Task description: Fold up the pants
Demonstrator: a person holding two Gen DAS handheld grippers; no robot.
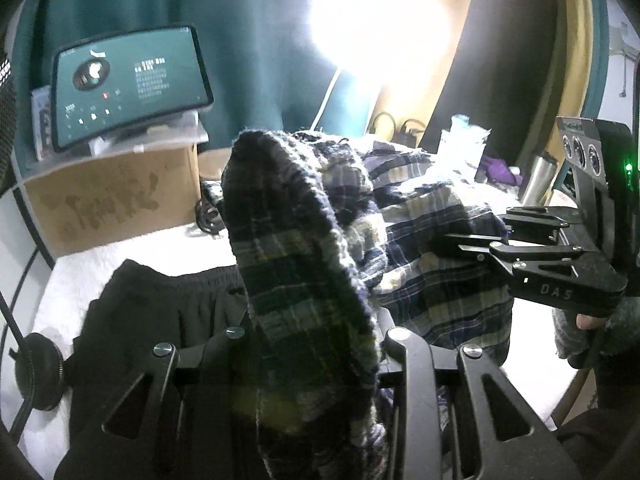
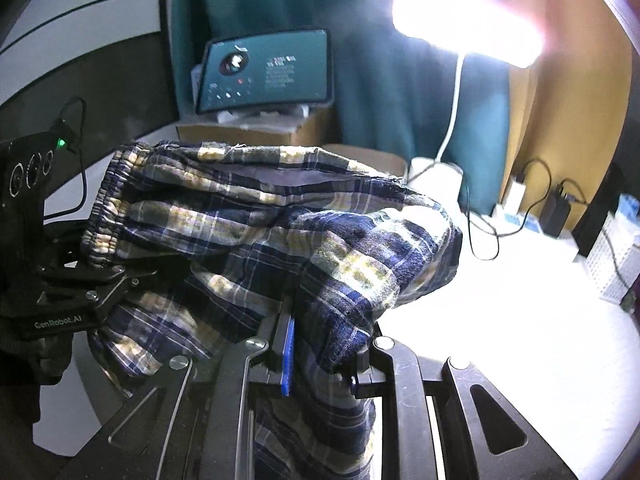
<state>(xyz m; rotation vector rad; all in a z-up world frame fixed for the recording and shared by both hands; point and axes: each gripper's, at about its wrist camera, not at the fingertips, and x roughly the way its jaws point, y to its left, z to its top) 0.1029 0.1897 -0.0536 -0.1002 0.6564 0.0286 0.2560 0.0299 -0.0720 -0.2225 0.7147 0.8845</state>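
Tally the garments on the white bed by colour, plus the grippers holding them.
Blue plaid pants: 1, pinched by both the left gripper and the right gripper
Black pants with elastic waistband: 1, lying on the white bed
Grippers: 2
Total: 4
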